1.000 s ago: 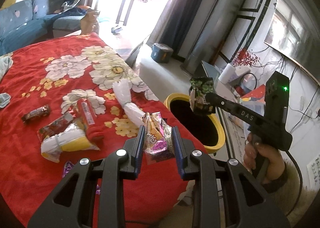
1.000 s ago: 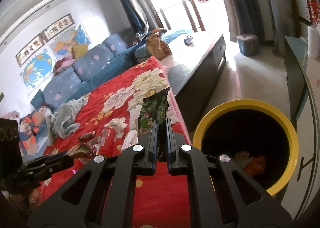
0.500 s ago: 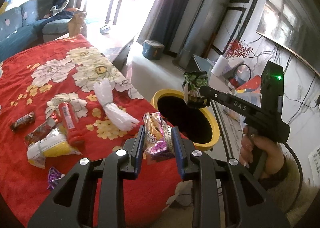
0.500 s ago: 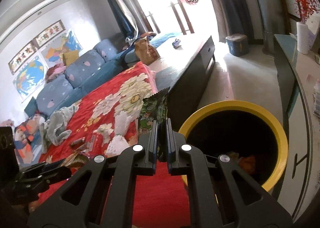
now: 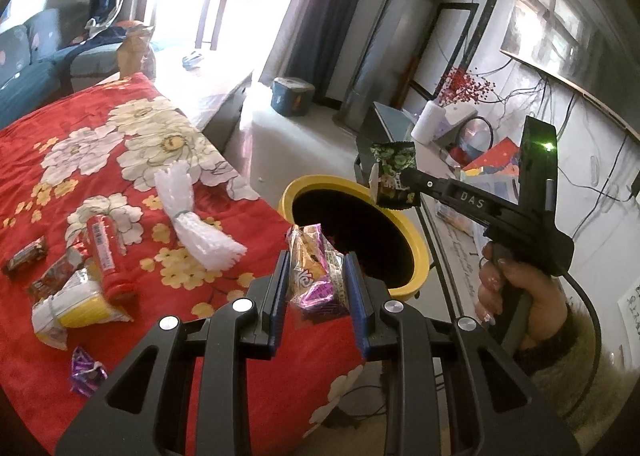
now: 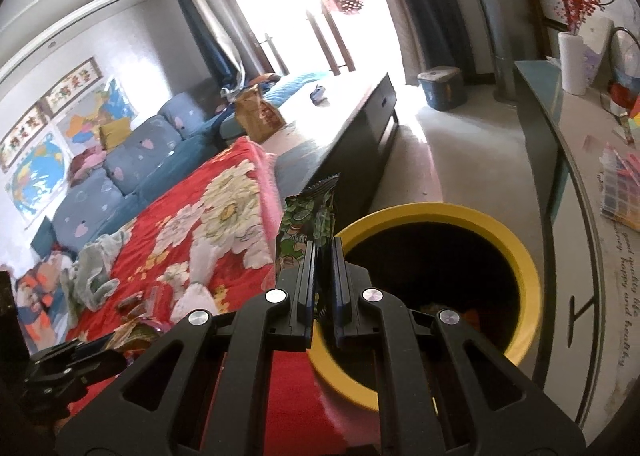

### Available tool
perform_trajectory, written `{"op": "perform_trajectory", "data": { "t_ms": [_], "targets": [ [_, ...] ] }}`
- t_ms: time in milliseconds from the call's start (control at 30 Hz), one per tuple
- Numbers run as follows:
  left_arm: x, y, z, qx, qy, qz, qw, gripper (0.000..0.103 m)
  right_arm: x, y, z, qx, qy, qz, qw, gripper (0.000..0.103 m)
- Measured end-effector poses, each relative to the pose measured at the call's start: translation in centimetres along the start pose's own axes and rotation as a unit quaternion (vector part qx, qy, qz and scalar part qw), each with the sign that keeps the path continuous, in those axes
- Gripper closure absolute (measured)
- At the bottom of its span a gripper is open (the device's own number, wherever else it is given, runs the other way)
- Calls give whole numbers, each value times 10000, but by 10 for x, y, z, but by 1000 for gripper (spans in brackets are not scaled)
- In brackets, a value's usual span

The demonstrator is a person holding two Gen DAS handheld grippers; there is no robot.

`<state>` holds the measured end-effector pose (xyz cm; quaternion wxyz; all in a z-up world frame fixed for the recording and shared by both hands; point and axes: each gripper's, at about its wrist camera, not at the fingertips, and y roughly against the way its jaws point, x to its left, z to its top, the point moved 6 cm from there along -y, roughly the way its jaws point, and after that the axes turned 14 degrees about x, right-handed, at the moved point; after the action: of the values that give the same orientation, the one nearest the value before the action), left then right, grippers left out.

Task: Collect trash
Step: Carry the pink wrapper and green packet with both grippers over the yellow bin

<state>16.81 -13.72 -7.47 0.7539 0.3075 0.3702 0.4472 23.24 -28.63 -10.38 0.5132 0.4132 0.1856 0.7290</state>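
Note:
My left gripper (image 5: 316, 260) is shut on a crinkly purple and orange snack wrapper (image 5: 316, 272), held at the near rim of the yellow trash bin (image 5: 416, 240). My right gripper (image 6: 322, 244) is shut on a green snack packet (image 6: 308, 215) and holds it over the bin's left rim (image 6: 524, 268); it also shows in the left wrist view (image 5: 404, 179) above the bin's far side, with the packet (image 5: 392, 171) in it. More trash lies on the red floral cloth (image 5: 48, 123): a white foam net (image 5: 192, 215), a red tube (image 5: 106, 256), a yellow and white packet (image 5: 76, 308), dark bars (image 5: 26, 258), a purple wrapper (image 5: 86, 370).
The bin stands on the floor between the cloth-covered table and a grey cabinet (image 6: 568, 183) with a paper roll (image 6: 574, 59) and papers. A blue sofa (image 6: 120, 171) is behind the table. A blue box (image 5: 292, 95) sits on the floor further off.
Both grippers have moved towards the bin with their wrappers held; the bin is now closer and more central in both views. The trash on the cloth has not moved.

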Motion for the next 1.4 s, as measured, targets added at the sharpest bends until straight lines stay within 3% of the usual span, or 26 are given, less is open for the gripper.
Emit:
{"op": "perform_trajectory", "data": {
  "t_ms": [867, 1400],
  "targets": [
    [-37, -41, 26, 136, -286, -24, 9995, 77, -62, -2, -3, -90, -586, -489, 9970, 99],
    [-45, -78, 38, 419, -404, 131, 9982, 77, -87, -9, -10, -11, -803, -637, 9947, 99]
  ]
}}
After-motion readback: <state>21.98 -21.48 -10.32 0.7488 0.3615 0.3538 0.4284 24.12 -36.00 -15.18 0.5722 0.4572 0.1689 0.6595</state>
